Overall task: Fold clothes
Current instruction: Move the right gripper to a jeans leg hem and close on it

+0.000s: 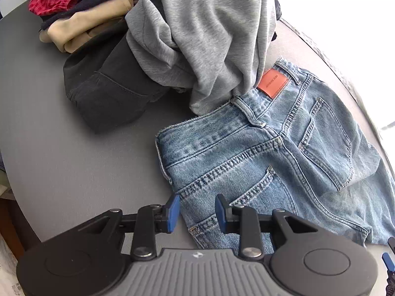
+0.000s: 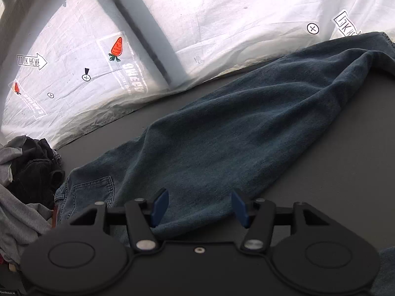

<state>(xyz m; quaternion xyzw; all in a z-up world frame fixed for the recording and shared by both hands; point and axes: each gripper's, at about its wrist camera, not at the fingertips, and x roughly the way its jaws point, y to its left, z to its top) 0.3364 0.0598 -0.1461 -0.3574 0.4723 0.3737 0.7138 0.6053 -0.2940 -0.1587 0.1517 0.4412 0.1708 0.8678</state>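
Blue jeans (image 1: 271, 153) lie back side up on the grey table (image 1: 74, 148), waistband with an orange leather patch (image 1: 272, 83) toward the far side. My left gripper (image 1: 197, 213) is open and empty, its blue pads just above the near back pocket edge. In the right wrist view a jeans leg (image 2: 234, 133) stretches away to the upper right across the table (image 2: 345, 172). My right gripper (image 2: 199, 207) is open and empty over the upper leg, near a back pocket (image 2: 98, 190).
A grey sweatshirt (image 1: 209, 37) is heaped on the jeans' waistband, over a dark garment (image 1: 111, 91). Beige, navy and red checked clothes (image 1: 74, 7) are stacked at the far left. A white printed sheet (image 2: 222, 24) lies beyond the table. A clothes heap (image 2: 27, 167) sits at left.
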